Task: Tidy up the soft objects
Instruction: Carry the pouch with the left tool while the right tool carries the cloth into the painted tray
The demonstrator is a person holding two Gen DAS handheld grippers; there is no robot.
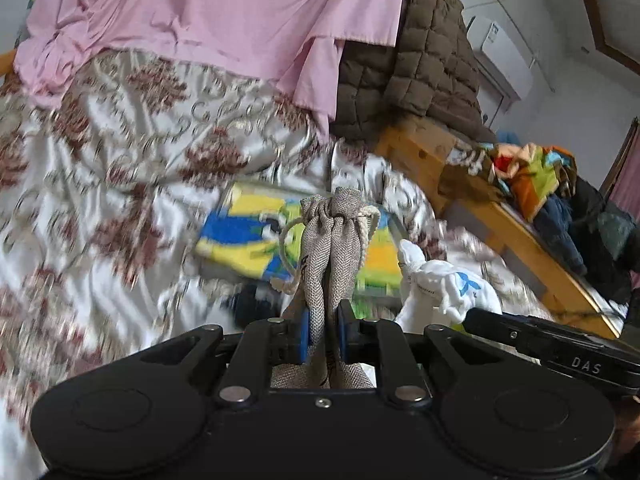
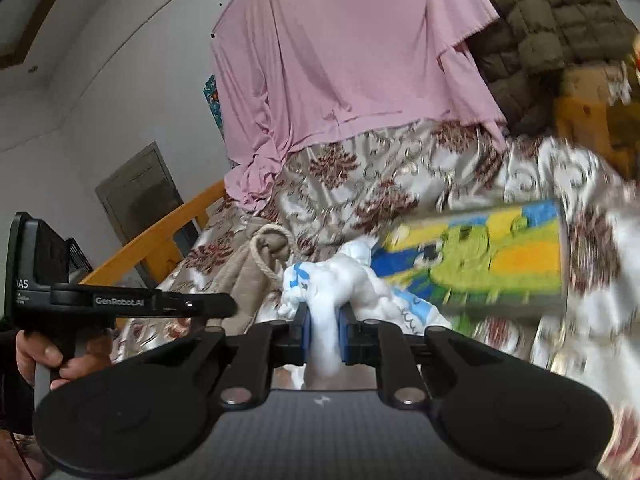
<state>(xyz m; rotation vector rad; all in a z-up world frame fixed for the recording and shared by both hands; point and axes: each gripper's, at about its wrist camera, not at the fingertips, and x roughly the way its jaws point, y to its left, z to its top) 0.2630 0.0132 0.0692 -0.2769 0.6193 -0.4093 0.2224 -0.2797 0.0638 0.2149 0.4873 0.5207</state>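
Observation:
My left gripper [image 1: 323, 334] is shut on a grey woven drawstring pouch [image 1: 334, 248], which stands up between the blue pads with its cord looped at the neck. My right gripper [image 2: 323, 338] is shut on a white cloth with blue print [image 2: 340, 284]. That white cloth [image 1: 444, 284] shows to the right of the pouch in the left wrist view, and the pouch [image 2: 248, 276] shows to the left of it in the right wrist view. Both are held above a bed with a floral satin cover [image 1: 120, 184]. A colourful cartoon towel [image 2: 488, 256] lies folded on the bed behind them.
A pink sheet [image 1: 224, 16] hangs over the back of the bed. A brown quilted jacket [image 1: 424, 64] drapes over the wooden frame [image 1: 516, 232], where a heap of colourful clothes [image 1: 536, 176] lies. A hand [image 2: 60, 356] holds the left gripper's handle.

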